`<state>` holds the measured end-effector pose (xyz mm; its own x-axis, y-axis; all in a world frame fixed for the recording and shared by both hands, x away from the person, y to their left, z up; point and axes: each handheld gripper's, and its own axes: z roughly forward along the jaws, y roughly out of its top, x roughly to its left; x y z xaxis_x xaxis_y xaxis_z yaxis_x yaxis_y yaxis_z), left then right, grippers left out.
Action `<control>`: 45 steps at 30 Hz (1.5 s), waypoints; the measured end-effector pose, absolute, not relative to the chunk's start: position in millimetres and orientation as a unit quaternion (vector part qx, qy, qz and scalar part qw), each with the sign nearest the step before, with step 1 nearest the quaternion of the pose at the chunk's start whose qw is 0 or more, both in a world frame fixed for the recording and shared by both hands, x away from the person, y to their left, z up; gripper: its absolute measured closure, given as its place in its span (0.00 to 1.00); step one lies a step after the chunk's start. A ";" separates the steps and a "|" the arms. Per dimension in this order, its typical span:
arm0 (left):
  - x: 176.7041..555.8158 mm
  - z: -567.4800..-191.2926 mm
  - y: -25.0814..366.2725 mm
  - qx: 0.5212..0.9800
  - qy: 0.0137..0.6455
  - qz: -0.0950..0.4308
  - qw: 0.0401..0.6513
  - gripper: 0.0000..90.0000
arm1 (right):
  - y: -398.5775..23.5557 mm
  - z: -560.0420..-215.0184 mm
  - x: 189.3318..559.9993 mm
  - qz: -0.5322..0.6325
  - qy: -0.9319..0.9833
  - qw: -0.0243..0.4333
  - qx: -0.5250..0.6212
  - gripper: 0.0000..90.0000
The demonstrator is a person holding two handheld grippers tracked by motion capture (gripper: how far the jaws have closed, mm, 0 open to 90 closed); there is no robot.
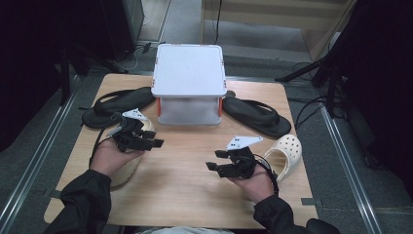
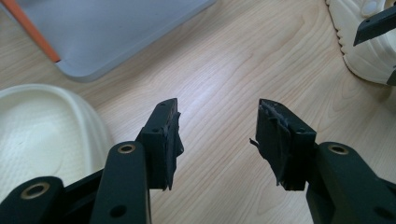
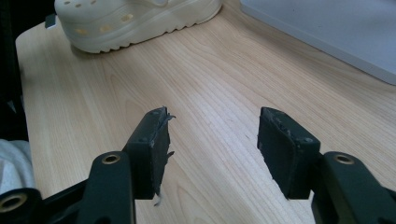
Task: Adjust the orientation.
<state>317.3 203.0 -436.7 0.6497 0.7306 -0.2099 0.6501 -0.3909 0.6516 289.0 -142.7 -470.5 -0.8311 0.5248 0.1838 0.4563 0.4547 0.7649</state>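
My left gripper (image 1: 153, 139) hovers over the table's left side, open, its jaws pointing right with bare wood between them (image 2: 217, 140). Beneath that hand lies a cream clog (image 1: 127, 168), which shows at the lower left in the left gripper view (image 2: 42, 126). My right gripper (image 1: 215, 160) is held at the right, open and empty (image 3: 212, 144), its jaws pointing left. A second cream clog (image 1: 287, 156) with holes lies on its side just right of that hand. The left clog (image 3: 135, 21) lies far ahead in the right gripper view.
A white lidded box (image 1: 189, 83) with orange latches stands at the back middle of the wooden table (image 1: 185, 190). Black flip-flops lie on either side of it, one at the left (image 1: 117, 105), one at the right (image 1: 258, 116). Dark stands surround the table.
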 end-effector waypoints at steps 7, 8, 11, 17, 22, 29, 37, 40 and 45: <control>316.0 -429.4 219.1 0.824 0.430 0.057 0.364 0.54 | -139.6 -472.4 290.9 0.436 0.853 0.033 0.285 0.49; 315.6 -428.8 220.7 0.822 0.433 0.058 0.364 0.54 | -139.2 -472.3 290.9 0.435 0.854 0.033 0.284 0.49; 315.0 -427.5 224.1 0.821 0.437 0.057 0.363 0.54 | -137.8 -472.2 290.7 0.437 0.854 0.031 0.282 0.49; 313.2 -421.7 238.6 0.812 0.452 0.060 0.364 0.53 | -135.8 -472.6 291.8 0.435 0.855 0.029 0.281 0.47; 311.7 -418.9 247.7 0.807 0.460 0.063 0.365 0.52 | -136.3 -470.8 293.2 0.439 0.854 0.028 0.277 0.47; 312.8 -418.7 268.3 0.793 0.483 0.080 0.361 0.51 | -140.1 -467.8 300.6 0.445 0.854 0.021 0.270 0.47; 317.8 -425.5 286.9 0.780 0.510 0.096 0.349 0.51 | -126.6 -471.4 303.2 0.435 0.867 0.011 0.243 0.47; 319.2 -429.5 291.1 0.777 0.518 0.096 0.343 0.51 | -124.4 -471.6 301.5 0.434 0.868 0.010 0.242 0.47; 322.9 -436.8 297.0 0.775 0.529 0.102 0.331 0.51 | -120.2 -475.3 298.7 0.430 0.871 0.009 0.238 0.47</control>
<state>322.9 297.0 -436.8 0.4190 0.8876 -0.1914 0.7522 -0.2212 0.6207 298.7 -120.2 -475.3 -0.8868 0.4218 0.1887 0.4061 0.5167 0.7537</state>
